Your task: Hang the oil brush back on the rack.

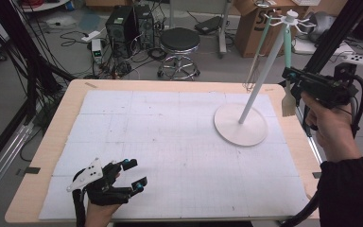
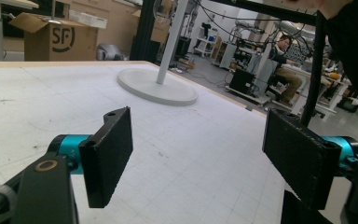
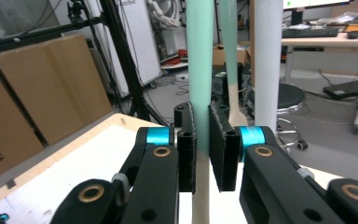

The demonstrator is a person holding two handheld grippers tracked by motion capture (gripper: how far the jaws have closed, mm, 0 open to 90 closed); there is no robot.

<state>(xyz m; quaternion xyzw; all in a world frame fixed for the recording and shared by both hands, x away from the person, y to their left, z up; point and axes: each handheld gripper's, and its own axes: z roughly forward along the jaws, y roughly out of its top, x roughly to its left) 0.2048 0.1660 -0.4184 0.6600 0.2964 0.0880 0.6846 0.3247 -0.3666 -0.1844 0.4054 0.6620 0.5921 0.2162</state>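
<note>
A white rack stands at the table's far right, its round base (image 1: 240, 124) (image 2: 156, 86) carrying a slanted pole (image 1: 264, 75) (image 3: 268, 60) topped by hooks (image 1: 290, 19). A spatula with a mint-green handle (image 1: 287, 47) (image 3: 199, 70) and a pale wooden blade (image 1: 289, 101) hangs upright beside the pole. My right gripper (image 1: 290, 75) (image 3: 202, 140) is shut on that handle, just where green turns to wood. Whether the handle's top rests on a hook I cannot tell. My left gripper (image 1: 136, 174) (image 2: 198, 158) lies low at the table's front left, open, with nothing between its pads.
A second green-handled utensil (image 1: 263, 42) (image 3: 230, 56) hangs on the rack's far side. A white gridded mat (image 1: 170, 142) covers the wooden table. Beyond the table are a stool (image 1: 179, 45), cardboard boxes (image 1: 255, 28) and black frame posts (image 1: 331, 42) at the right.
</note>
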